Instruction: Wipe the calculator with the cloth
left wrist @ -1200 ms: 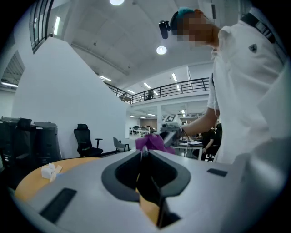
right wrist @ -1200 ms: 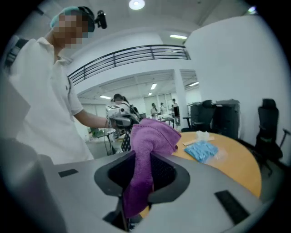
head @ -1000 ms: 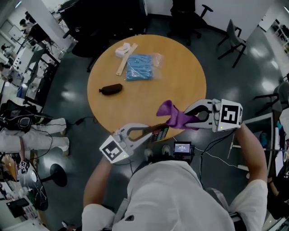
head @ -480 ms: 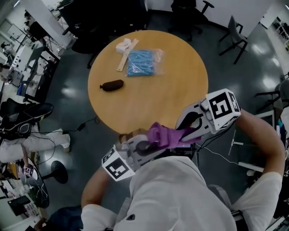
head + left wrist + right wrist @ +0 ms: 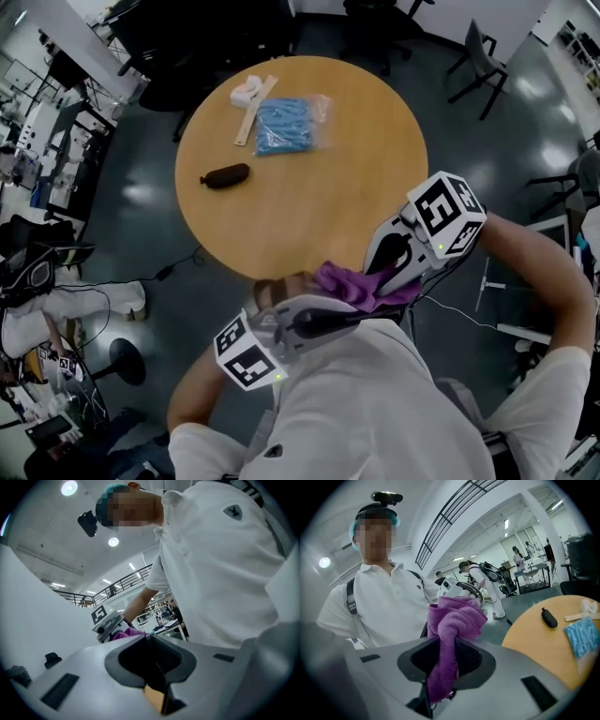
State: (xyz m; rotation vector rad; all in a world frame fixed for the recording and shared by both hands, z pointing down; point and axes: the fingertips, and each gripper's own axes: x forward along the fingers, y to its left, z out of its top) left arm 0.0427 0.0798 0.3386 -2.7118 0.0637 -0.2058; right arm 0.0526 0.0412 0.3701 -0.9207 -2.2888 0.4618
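Both grippers are held close to the person's chest, off the near edge of the round table point(image 5: 281, 197). My right gripper point(image 5: 379, 287) is shut on the purple cloth point(image 5: 349, 284), which bunches out past its jaws point(image 5: 452, 620). The cloth lies over the tip of my left gripper point(image 5: 358, 307). In the left gripper view, the left gripper point(image 5: 149, 641) is shut on a thin dark thing seen edge-on, the calculator point(image 5: 158, 681). In the head view the cloth and the jaws hide the calculator. The right gripper point(image 5: 108, 623) shows beyond it with the cloth point(image 5: 126, 633).
On the table's far side lie a blue plastic bag point(image 5: 283, 127), a wooden ruler point(image 5: 255, 112) beside a white wad point(image 5: 246, 92), and a small dark pouch point(image 5: 225, 175). Office chairs and desks stand around on the dark floor.
Both grippers have drawn back from the table edge toward the person's chest. The right gripper has rolled and brought the cloth onto the left gripper's tip, covering the calculator.
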